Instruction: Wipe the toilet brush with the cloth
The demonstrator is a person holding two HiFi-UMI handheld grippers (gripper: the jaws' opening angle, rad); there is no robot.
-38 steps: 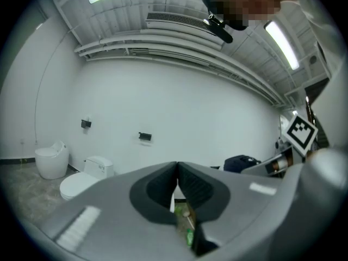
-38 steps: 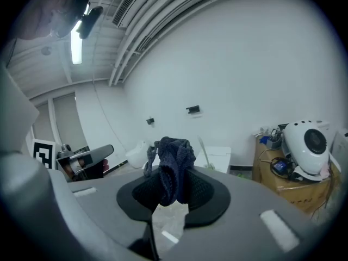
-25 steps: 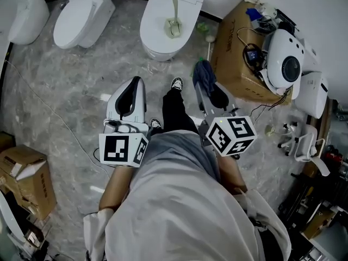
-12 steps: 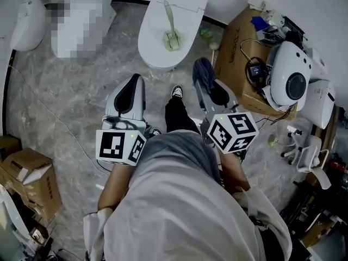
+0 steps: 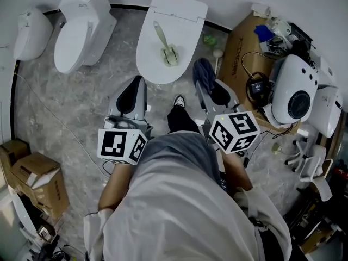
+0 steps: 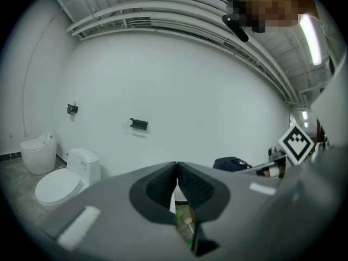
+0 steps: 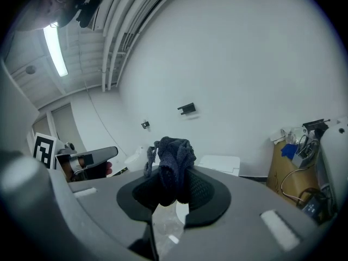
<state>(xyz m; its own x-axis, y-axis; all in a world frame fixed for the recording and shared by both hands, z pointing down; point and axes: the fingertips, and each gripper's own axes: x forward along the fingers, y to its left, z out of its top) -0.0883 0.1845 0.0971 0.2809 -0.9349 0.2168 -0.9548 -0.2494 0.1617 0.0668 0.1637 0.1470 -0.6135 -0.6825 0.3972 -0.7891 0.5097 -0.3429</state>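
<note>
2 fingers (image 7: 209,193) of the right gripper (image 7: 174,189) clamp the cloth (image 7: 175,156).

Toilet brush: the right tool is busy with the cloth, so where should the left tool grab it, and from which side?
Probably the slim handle, from above, with the jaws set across it. The toilet brush lies flat on the closed toilet lid, handle at the far end and bulkier end nearer. The left tool is shut and must open first.

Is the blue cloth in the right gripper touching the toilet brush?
Apart. The head view shows a clear gap between the cloth, held by the right gripper, and the toilet brush.
</note>
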